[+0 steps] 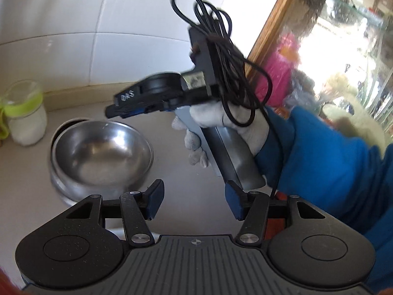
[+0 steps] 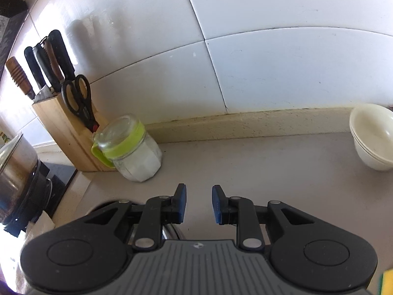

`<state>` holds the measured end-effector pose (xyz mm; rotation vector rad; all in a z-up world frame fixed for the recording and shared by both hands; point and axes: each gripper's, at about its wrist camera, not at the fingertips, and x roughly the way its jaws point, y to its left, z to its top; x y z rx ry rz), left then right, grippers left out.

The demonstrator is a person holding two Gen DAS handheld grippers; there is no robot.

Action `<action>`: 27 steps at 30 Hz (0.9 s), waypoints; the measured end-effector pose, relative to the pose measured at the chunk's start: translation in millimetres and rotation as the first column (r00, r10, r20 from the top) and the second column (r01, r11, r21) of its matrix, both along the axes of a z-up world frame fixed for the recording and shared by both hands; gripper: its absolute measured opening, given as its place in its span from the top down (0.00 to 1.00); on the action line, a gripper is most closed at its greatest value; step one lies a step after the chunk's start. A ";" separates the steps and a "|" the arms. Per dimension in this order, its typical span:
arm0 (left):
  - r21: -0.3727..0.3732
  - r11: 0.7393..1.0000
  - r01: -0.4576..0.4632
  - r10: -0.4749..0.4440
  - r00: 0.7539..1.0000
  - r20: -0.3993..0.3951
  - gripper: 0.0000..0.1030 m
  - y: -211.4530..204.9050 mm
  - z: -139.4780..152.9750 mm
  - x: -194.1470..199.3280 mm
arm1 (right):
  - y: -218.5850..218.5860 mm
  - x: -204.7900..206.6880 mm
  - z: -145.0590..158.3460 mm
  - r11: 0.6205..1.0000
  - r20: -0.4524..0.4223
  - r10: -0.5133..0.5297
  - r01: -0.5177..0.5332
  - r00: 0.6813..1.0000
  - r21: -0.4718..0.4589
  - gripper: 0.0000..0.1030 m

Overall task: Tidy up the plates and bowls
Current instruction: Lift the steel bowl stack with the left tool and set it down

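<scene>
Stacked steel bowls (image 1: 100,152) sit on the pale counter (image 1: 191,196) in the left wrist view, just ahead and left of my open, empty left gripper (image 1: 194,201). The right gripper (image 1: 127,109), held by a white-gloved hand (image 1: 221,118), hovers above the steel bowls' right rim. In the right wrist view my right gripper (image 2: 199,204) is open and empty above the counter (image 2: 270,167). Stacked cream bowls (image 2: 373,137) stand at the far right by the wall. A steel rim (image 2: 172,231) peeks out under the right gripper.
A glass jar with a green lid (image 2: 130,147) stands beside a wooden knife block (image 2: 66,127) with knives and scissors (image 2: 78,98). A metal pot (image 2: 17,172) is at the left edge. White tiled wall (image 2: 245,61) backs the counter. A wood-framed window (image 1: 270,24) is at the right.
</scene>
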<state>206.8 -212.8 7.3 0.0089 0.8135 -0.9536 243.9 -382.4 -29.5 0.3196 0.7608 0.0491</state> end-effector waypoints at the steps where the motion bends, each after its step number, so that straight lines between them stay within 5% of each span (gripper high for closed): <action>1: 0.001 1.000 -0.008 0.008 1.000 0.001 0.40 -3.1 -0.9 5.2 | -0.1 5.1 -0.6 1.000 -0.021 0.025 -0.025 0.999 0.004 0.75; 8: 0.058 0.998 0.003 -0.002 1.000 -0.015 0.53 -15.6 -13.3 27.2 | 3.3 13.9 -9.3 0.995 -0.098 0.095 -0.092 0.991 0.030 0.74; 19: 0.007 0.999 -0.048 0.047 0.998 0.039 0.36 8.2 15.0 14.0 | -7.1 2.9 7.4 0.998 -0.069 0.054 -0.052 0.996 0.019 0.74; 24: 0.027 0.978 -0.205 0.201 0.975 0.097 0.25 37.7 31.2 16.2 | -10.7 -18.5 13.4 0.999 -0.061 0.029 -0.030 0.998 -0.015 0.73; 27: 0.140 0.914 -0.380 0.370 0.924 0.097 0.23 51.1 28.0 33.1 | -9.4 -27.5 16.4 0.999 -0.071 0.024 -0.027 0.997 -0.042 0.70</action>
